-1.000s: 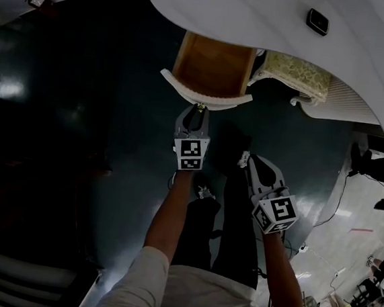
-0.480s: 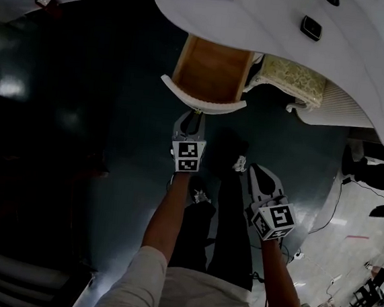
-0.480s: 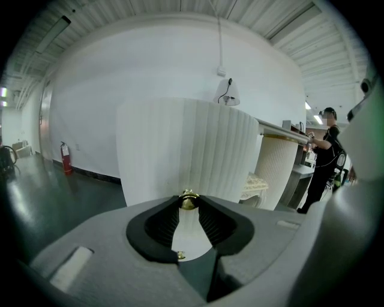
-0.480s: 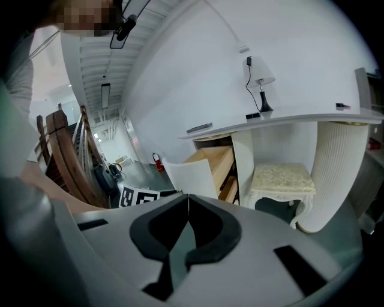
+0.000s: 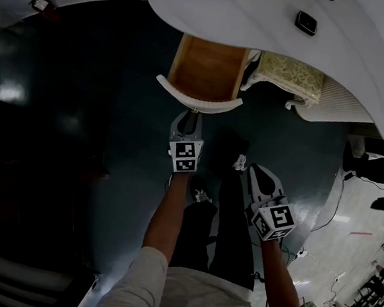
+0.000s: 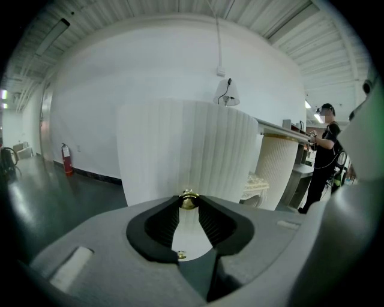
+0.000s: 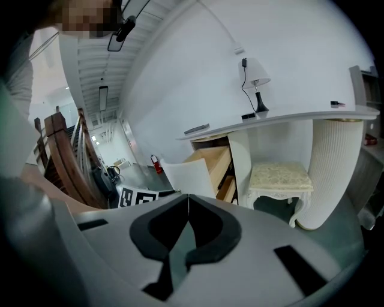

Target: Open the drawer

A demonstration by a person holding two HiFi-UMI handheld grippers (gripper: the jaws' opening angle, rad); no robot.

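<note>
The drawer (image 5: pixel 207 66) stands pulled out from under the white desk (image 5: pixel 272 19), its wooden inside showing behind a curved white front (image 5: pixel 198 102). My left gripper (image 5: pixel 194 114) is at the middle of that front, shut on the small brass knob (image 6: pixel 188 201), which sits pinched between the jaw tips; the ribbed white front (image 6: pixel 186 150) fills the left gripper view. My right gripper (image 5: pixel 255 169) hangs lower right, away from the drawer, its jaws shut with nothing between them. In the right gripper view the open drawer (image 7: pixel 211 163) shows from the side beyond the right gripper (image 7: pixel 188 197).
A cushioned white stool (image 5: pixel 292 76) stands right of the drawer under the desk, beside a fluted white pedestal (image 7: pixel 337 174). A lamp (image 7: pixel 258 81) stands on the desk. A person (image 6: pixel 324 153) stands far right. The wearer's legs are below the grippers on dark floor.
The drawer stays pulled out with my left gripper on its knob. My right gripper has drifted slightly; the head view has shifted a little.
</note>
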